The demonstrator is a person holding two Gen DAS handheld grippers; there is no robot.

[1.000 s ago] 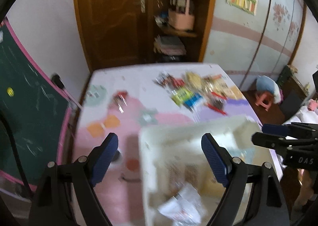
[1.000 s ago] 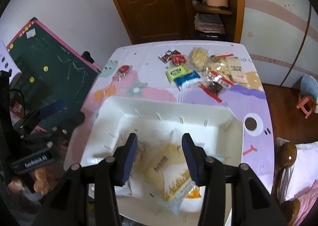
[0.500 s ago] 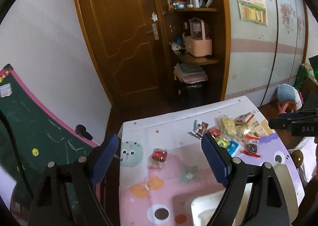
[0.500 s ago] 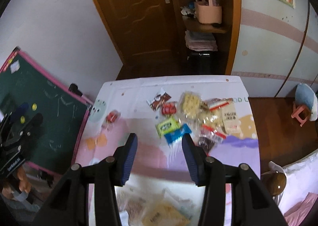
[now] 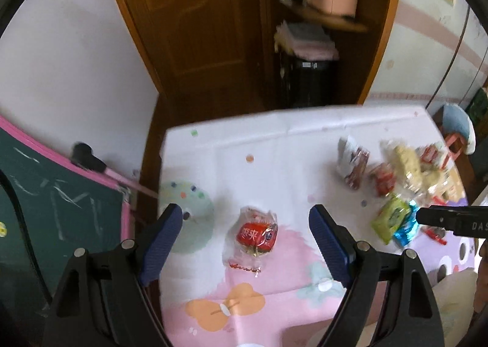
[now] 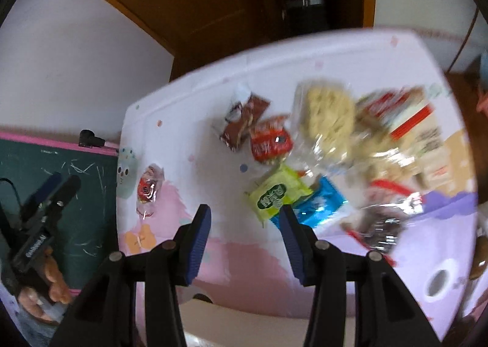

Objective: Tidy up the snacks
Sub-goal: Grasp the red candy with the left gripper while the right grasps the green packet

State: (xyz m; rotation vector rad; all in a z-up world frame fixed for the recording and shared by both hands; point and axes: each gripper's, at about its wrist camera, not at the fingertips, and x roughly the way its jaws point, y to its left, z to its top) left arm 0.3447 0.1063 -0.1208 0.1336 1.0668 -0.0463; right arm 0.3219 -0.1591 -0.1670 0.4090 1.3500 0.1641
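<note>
My left gripper (image 5: 245,240) is open and empty, hanging just above a red snack in a clear wrapper (image 5: 256,235) that lies alone on the table's left side; the snack also shows in the right wrist view (image 6: 149,186). My right gripper (image 6: 245,232) is open and empty, just short of a green packet (image 6: 276,196) and a blue packet (image 6: 320,205). Beyond them lies a pile of snacks: a brown packet (image 6: 244,124), a red packet (image 6: 271,142), a clear bag of yellow crisps (image 6: 329,115) and several more.
The table wears a white, pink and purple cartoon cloth (image 5: 274,145). A green chalkboard with a pink frame (image 5: 58,212) stands against its left side. A wooden door and shelves (image 5: 213,20) stand behind. A white bin's rim (image 6: 244,325) shows at the bottom edge.
Both grippers have left the white bin and moved forward over the table. The left one has dropped towards the lone red snack, the right one towards the green and blue packets.
</note>
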